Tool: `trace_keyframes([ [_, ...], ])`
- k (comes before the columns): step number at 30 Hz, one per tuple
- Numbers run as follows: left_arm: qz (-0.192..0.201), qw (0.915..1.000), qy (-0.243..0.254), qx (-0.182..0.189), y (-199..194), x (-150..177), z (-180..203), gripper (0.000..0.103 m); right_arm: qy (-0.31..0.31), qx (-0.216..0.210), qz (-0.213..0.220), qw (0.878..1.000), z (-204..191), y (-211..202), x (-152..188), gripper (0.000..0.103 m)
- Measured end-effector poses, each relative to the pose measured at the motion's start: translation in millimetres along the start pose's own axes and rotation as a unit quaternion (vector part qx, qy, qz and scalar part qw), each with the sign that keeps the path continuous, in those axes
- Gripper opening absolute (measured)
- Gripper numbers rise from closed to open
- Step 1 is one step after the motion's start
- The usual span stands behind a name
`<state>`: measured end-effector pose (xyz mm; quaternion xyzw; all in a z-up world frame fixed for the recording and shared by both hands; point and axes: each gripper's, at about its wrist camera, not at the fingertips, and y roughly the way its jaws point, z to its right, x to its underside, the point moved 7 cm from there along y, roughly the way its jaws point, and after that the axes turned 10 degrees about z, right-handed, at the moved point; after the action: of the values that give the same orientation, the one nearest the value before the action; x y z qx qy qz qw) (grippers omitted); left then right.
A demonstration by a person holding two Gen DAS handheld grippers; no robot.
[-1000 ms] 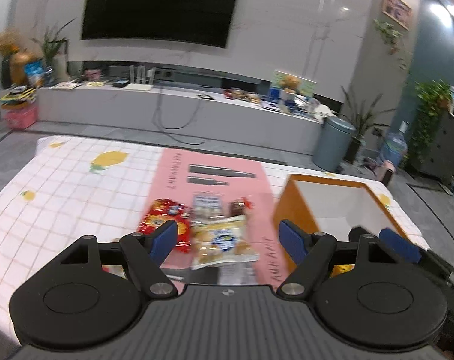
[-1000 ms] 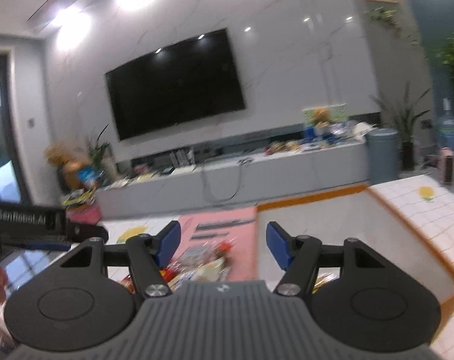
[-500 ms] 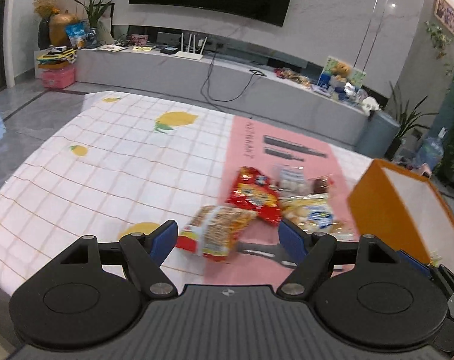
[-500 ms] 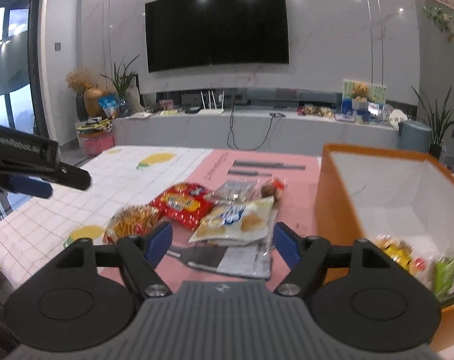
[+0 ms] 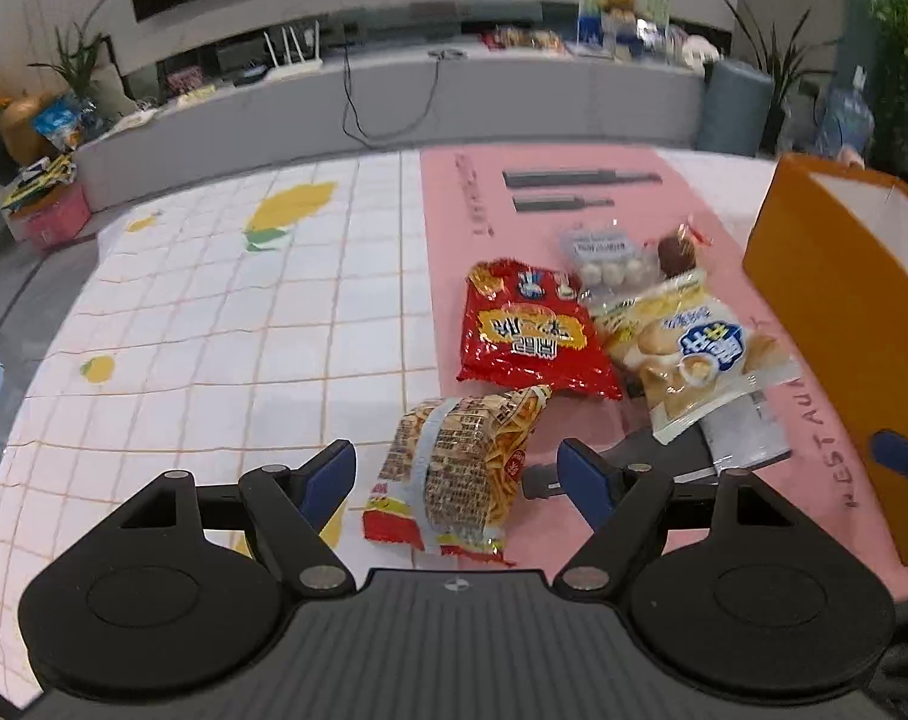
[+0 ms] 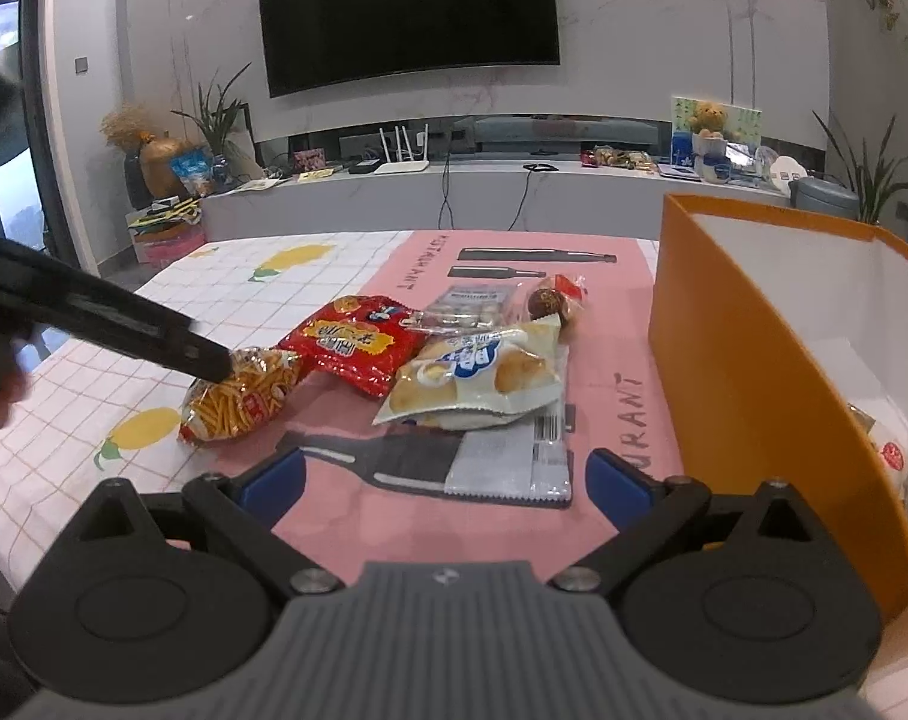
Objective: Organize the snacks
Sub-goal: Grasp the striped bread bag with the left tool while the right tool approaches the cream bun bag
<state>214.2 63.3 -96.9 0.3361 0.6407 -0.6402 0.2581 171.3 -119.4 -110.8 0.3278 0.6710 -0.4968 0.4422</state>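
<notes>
A: Tablecloth [image 5: 214, 324] fills left of frame. Left gripper [image 5: 457, 471], a second ago high over the red bag, now sits low at bottom centre, jaws wide, empty, bracketing the fries packet [image 5: 466, 468].

B: So that packet looks picked as next?

A: Likely. Red bag [image 5: 529, 333] and bread bag [image 5: 688, 348] lie centre-right, untouched.

B: Right side?

A: Right gripper [image 6: 445, 483], bottom centre of its view, spread wide, nothing held. Orange box [image 6: 754, 360] at right edge already holds snacks.
</notes>
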Motion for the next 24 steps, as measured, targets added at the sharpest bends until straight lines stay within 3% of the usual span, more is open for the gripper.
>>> trace_keyframes([
  [14, -0.073, 0.9947, -0.072, -0.010, 52, 16, -17, 0.088, 0.003, 0.010, 0.014, 1.000, 7, -10, -4, 0.098],
  [20, -0.064, 0.9928, -0.101, -0.007, 49, 15, -15, 0.063, 0.009, 0.010, 0.017, 1.000, 12, -15, -7, 0.098],
  [24, -0.058, 0.9944, -0.088, -0.009, 43, 14, -11, 0.057, 0.000, 0.012, 0.021, 1.000, 10, -17, -8, 0.098],
])
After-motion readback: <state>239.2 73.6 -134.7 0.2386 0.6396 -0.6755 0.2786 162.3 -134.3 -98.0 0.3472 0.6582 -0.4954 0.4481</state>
